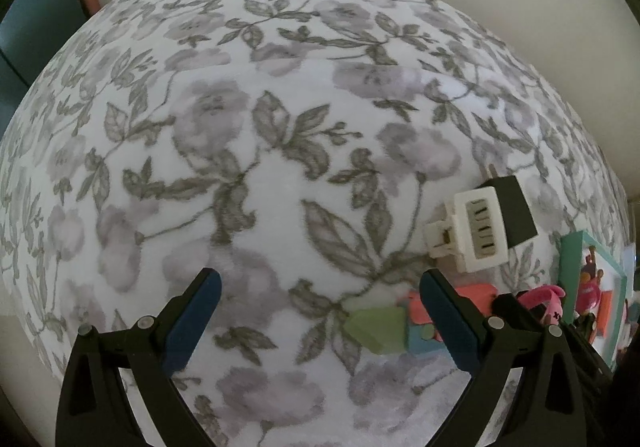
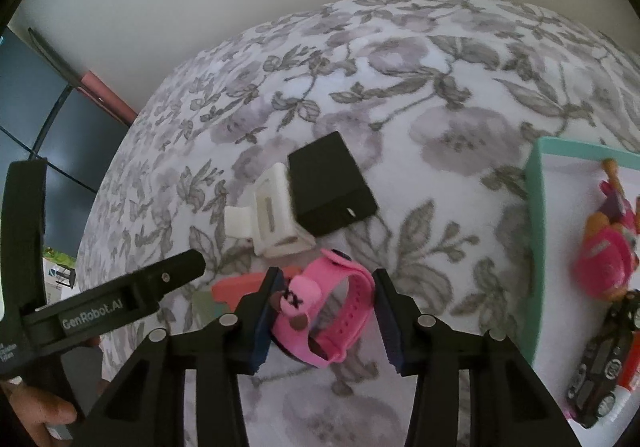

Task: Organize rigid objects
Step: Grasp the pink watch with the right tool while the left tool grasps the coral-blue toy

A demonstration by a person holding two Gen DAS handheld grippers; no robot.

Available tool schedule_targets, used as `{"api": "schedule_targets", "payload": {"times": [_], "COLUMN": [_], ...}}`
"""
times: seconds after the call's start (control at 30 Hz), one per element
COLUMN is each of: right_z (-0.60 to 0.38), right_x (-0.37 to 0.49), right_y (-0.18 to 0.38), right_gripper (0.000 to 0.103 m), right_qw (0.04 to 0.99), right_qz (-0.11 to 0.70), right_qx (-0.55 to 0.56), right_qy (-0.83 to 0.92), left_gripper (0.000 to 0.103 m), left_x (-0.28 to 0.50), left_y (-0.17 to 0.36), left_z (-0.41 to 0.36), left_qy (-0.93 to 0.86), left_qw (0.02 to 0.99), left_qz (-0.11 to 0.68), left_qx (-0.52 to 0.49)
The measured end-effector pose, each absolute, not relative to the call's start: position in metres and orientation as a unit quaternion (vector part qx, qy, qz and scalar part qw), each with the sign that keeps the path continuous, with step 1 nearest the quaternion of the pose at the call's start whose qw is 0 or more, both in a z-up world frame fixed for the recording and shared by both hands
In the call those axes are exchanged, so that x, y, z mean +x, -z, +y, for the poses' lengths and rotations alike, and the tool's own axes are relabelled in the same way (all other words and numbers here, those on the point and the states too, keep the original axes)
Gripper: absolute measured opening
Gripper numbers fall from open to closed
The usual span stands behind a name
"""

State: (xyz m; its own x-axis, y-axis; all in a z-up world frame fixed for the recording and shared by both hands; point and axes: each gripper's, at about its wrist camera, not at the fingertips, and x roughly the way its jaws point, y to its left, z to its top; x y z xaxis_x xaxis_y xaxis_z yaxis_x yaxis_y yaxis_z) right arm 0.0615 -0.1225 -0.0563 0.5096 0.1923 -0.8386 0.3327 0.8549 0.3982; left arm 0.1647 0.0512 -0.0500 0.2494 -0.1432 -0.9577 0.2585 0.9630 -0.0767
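pink and rubbery, the watch (image 2: 320, 311) sits between the two fingers of the right gripper (image 2: 324, 311). the fingers are close on each side of it, but i cannot tell if they are squeezing it yet. it looks light. the strap will bend and squash, so i think the round face part, nearer the left finger, is the best place to pinch. the strap could slip or fold.

just past the watch, ahead of the gripper, lie a white plug (image 2: 276, 215) and a black box (image 2: 330, 189), touching each other on the flowery blanket (image 2: 440, 87). both look hard and stiff.

off to the right is a teal tray (image 2: 536, 231) with a doll (image 2: 608, 247) and a toy car (image 2: 600, 375) in it.

the left gripper (image 1: 320, 323) has its fingers wide apart with nothing in them. a green block (image 1: 376, 329) lies ahead of it, toward its right finger.
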Motion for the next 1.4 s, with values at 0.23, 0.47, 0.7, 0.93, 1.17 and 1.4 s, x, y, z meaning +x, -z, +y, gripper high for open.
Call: {"api": "schedule_targets", "payload": {"times": [0.23, 0.47, 0.7, 0.93, 1.17, 1.4], "right_z": [-0.135, -0.153, -0.177, -0.198, -0.211, -0.213], "right_x": [0.045, 0.024, -0.004, -0.027, -0.045, -0.055], "right_y": [0.047, 0.021, 0.002, 0.002, 0.000, -0.005], "right_gripper": [0.047, 0.047, 0.047, 0.047, 0.047, 0.047], "right_qw": [0.828, 0.837, 0.839, 0.831, 0.827, 0.827], "right_qz": [0.488, 0.476, 0.465, 0.461, 0.447, 0.442], "right_qx": [0.273, 0.264, 0.269, 0.290, 0.318, 0.322], "right_qy": [0.045, 0.060, 0.087, 0.112, 0.123, 0.130], "left_gripper": [0.099, 0.099, 0.099, 0.099, 0.087, 0.053], "left_x": [0.161, 0.154, 0.135, 0.125, 0.128, 0.127], "left_y": [0.051, 0.055, 0.063, 0.083, 0.090, 0.078], "left_z": [0.037, 0.018, -0.022, -0.043, -0.035, -0.036], "left_qy": [0.151, 0.200, 0.259, 0.251, 0.244, 0.256], "left_qw": [0.782, 0.769, 0.750, 0.743, 0.739, 0.740], "left_qz": [0.601, 0.600, 0.584, 0.580, 0.592, 0.584], "left_qx": [0.065, 0.091, 0.171, 0.221, 0.208, 0.215]}}
